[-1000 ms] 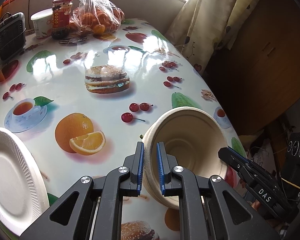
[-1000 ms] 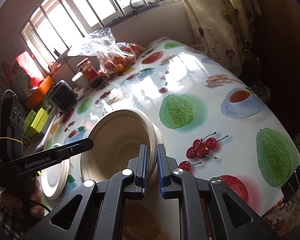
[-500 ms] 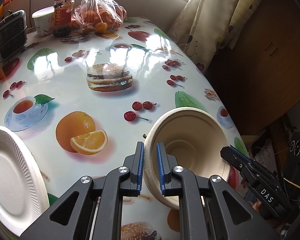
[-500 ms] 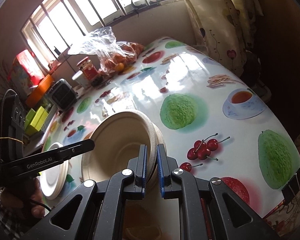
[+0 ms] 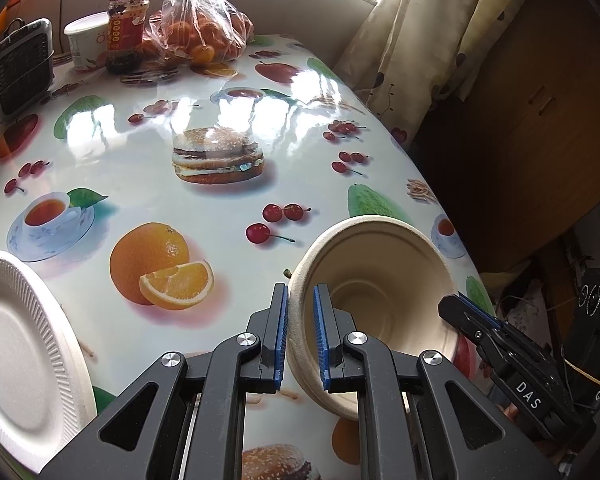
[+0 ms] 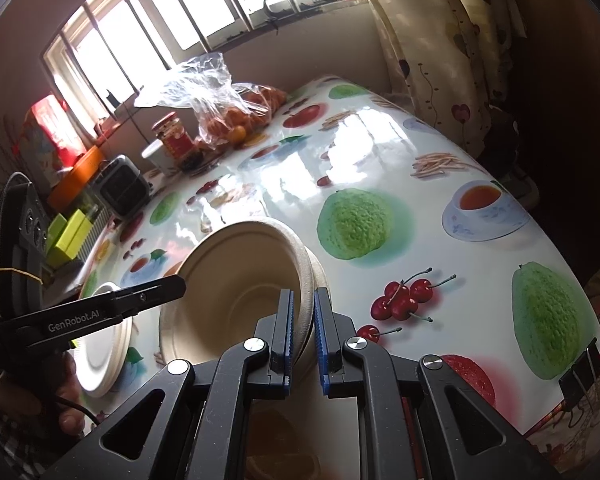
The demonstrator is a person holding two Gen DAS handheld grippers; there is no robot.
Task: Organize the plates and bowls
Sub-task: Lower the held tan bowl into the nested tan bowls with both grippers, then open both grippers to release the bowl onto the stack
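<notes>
Beige paper bowl (image 5: 374, 300) tilted on its side, lifted off a fruit-print tablecloth (image 5: 140, 184), pinched at opposite rims. Left gripper (image 5: 301, 336) clamped on the near left rim, blue pads tight against the wall. Right gripper (image 6: 302, 328) clamped on the opposite rim, which looks like two nested edges there. White ribbed paper plate (image 5: 24, 356) flat on the cloth, well left of the bowl. Far end of table: bag of oranges (image 5: 204, 36), red-lidded jar (image 5: 126, 28), white cup (image 5: 86, 42), small grey heater (image 5: 20, 68).
</notes>
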